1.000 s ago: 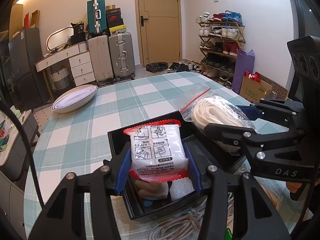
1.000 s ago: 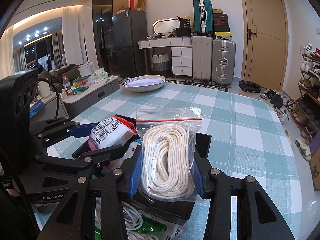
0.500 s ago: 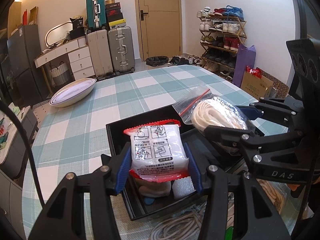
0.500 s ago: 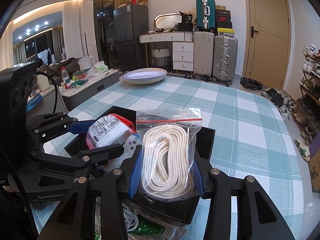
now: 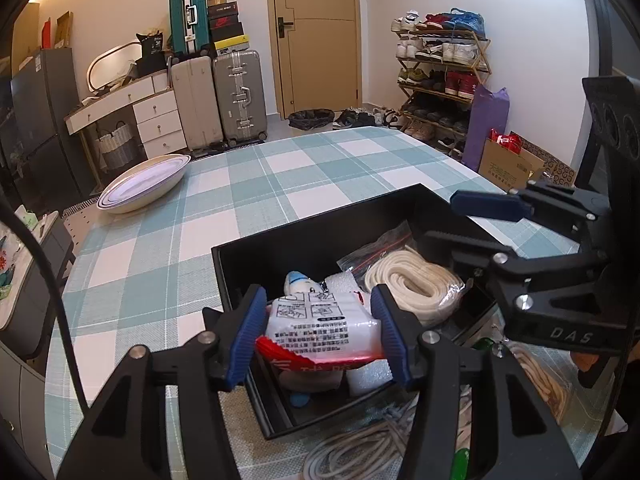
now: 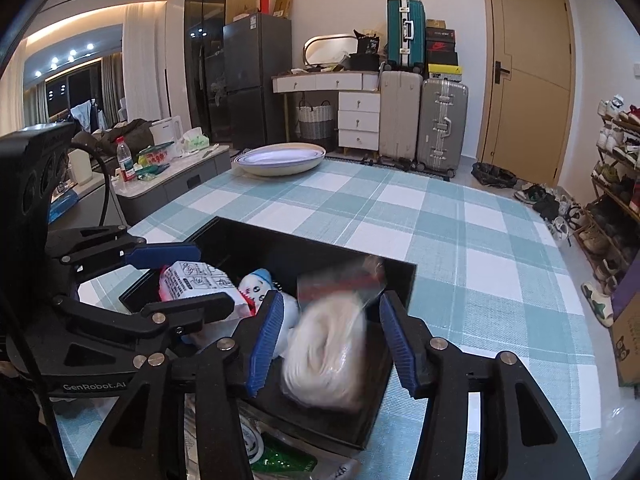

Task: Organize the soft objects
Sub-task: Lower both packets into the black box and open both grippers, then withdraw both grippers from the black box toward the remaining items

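Over the black bin (image 5: 248, 264), the left hand-held gripper (image 5: 318, 338) is opening, its blue pads flanking a white wipes packet (image 5: 320, 328) that they look to touch on both sides, while the right hand-held gripper (image 6: 326, 338) is opening with its pads clear of the bagged white rope (image 6: 328, 356), blurred between them. Inside the bin lie a small plush toy (image 5: 300, 282) and the rope bag. Bin sits on a teal-checked worktop (image 5: 280, 184) carrying a shallow bowl (image 5: 144, 184); suitcases (image 5: 236, 96), a door (image 5: 316, 32) and a shoe rack (image 5: 440, 80) stand behind.
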`<state>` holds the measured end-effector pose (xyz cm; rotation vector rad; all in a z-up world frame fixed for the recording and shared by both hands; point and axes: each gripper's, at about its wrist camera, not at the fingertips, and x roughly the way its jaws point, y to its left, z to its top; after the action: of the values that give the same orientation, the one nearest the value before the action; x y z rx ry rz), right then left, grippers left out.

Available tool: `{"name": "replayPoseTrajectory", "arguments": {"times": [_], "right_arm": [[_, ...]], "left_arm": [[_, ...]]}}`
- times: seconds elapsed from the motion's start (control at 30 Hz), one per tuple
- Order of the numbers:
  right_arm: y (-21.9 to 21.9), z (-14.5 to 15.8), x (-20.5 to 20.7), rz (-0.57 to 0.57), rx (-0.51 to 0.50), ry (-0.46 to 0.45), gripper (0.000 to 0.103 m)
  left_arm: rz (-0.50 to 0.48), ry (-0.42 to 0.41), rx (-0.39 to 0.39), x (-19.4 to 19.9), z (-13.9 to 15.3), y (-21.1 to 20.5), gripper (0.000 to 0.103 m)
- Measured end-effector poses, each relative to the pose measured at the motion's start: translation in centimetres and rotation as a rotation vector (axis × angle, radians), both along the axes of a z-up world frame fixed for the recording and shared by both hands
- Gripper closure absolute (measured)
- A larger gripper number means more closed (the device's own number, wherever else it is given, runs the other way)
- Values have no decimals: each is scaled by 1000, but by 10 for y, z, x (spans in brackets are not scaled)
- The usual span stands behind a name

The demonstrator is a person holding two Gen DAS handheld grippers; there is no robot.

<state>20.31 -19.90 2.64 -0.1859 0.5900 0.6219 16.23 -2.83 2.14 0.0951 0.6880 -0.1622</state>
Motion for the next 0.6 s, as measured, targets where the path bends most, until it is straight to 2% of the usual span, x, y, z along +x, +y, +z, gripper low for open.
{"name": "replayPoseTrajectory", "arguments": {"times": [0.03, 0.07, 0.13, 0.2, 0.27, 0.3, 0.37, 0.6], "right_arm": [[-2, 2, -1, -3, 1, -4, 42], [-4, 4, -3, -7, 1, -9, 31], [-9, 8, -7, -15, 0, -15, 15], [-17, 13, -11, -38, 3, -16, 11], [-23, 16, -13, -59, 7, -1, 1], [-27, 17, -16, -66, 11, 5, 1], [-33, 20, -23, -74, 20, 14, 1], [-46, 18, -52, -59, 27, 43, 0]], "left_arm": [[0, 0, 1, -1, 0, 0, 47], [-3, 0, 0, -2, 1, -1, 44], [-10, -1, -18, -6, 4, 0, 34], [-11, -15, -30, -11, 9, 1, 29], [-5, -32, -23, -17, 14, 1, 14], [0, -48, -20, -22, 17, 2, 12], [2, -71, -23, -30, 21, 4, 1], [19, -97, -41, -58, 31, 12, 0]]}}
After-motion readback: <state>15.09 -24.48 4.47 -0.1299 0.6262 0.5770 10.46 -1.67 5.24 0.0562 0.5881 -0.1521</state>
